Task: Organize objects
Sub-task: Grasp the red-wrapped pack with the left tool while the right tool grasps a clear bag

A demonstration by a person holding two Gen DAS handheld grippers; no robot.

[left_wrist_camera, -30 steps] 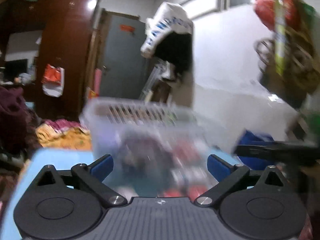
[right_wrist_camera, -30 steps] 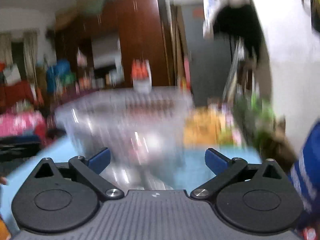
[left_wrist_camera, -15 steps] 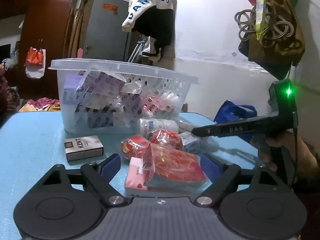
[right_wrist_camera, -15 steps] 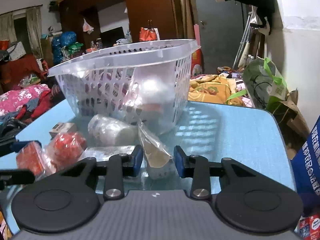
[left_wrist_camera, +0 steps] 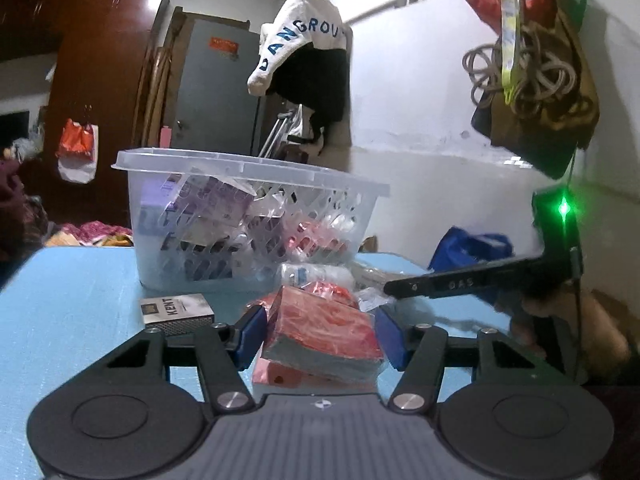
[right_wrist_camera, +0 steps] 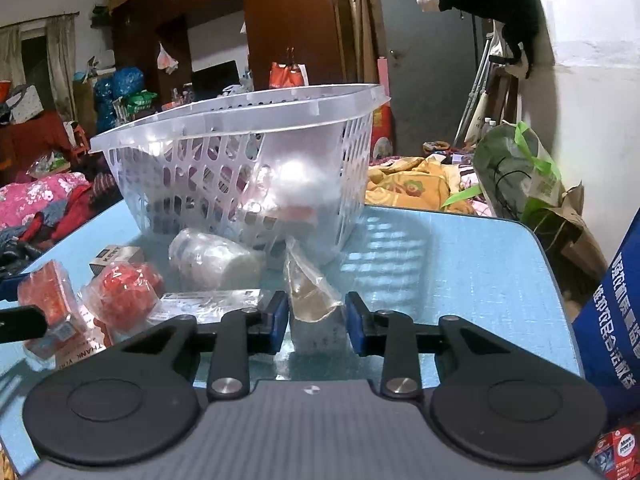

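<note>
On the blue table we see a KENT pack at left, clear basket behind it. Our left claw has just been closing, jaws now pinching the red wrapped packet, which lies on a pink box. In the right view, a red ball packet lies left; our right claw has closed further, pinching the small clear bag on the table in front of the basket.

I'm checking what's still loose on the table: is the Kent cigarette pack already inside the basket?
No, the Kent pack lies on the blue table in front of the clear basket.
</note>
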